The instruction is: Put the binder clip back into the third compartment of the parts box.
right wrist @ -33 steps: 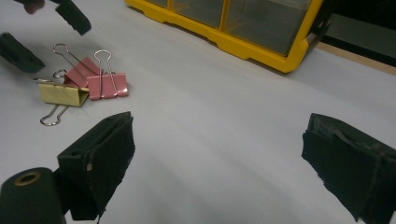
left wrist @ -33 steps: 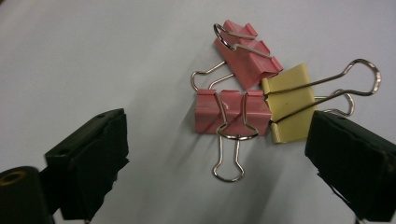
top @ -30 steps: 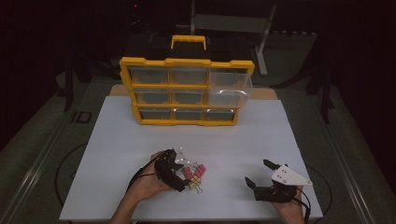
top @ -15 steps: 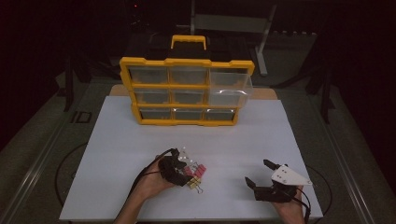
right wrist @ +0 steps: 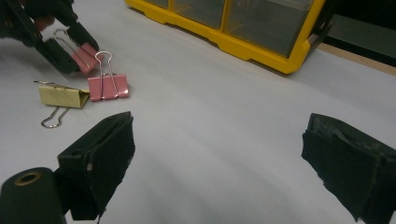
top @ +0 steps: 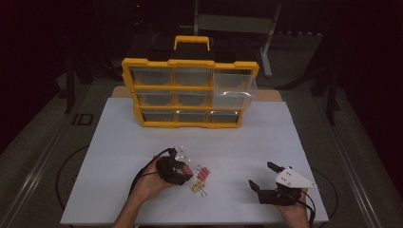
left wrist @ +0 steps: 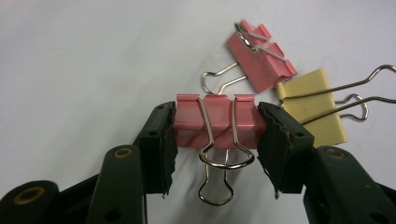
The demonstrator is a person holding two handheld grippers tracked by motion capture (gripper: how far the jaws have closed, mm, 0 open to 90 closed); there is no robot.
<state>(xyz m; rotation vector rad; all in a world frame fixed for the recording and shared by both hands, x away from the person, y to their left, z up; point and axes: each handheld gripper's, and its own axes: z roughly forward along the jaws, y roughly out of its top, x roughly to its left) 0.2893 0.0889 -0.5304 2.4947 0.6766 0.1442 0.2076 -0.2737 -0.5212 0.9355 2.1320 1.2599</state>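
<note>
My right hand-held gripper (top: 264, 176) rested near the table's (top: 119, 142) near right edge, jaws spread wide and holding nothing. At near centre, my left hand-held gripper (left wrist: 215, 135) was pinching a pink binder clip (left wrist: 215, 122) by its two ends, the clip low at the table. I judged this an early step: one clip grasped, none stored. Just beside it lay a second pink clip (left wrist: 261, 53) and a yellow clip (left wrist: 316, 105), left to handle. Farther off stood the yellow drawer organizer (top: 190, 92), its upper right drawer (top: 234, 90) pulled out; nothing blocked the way there.
</note>
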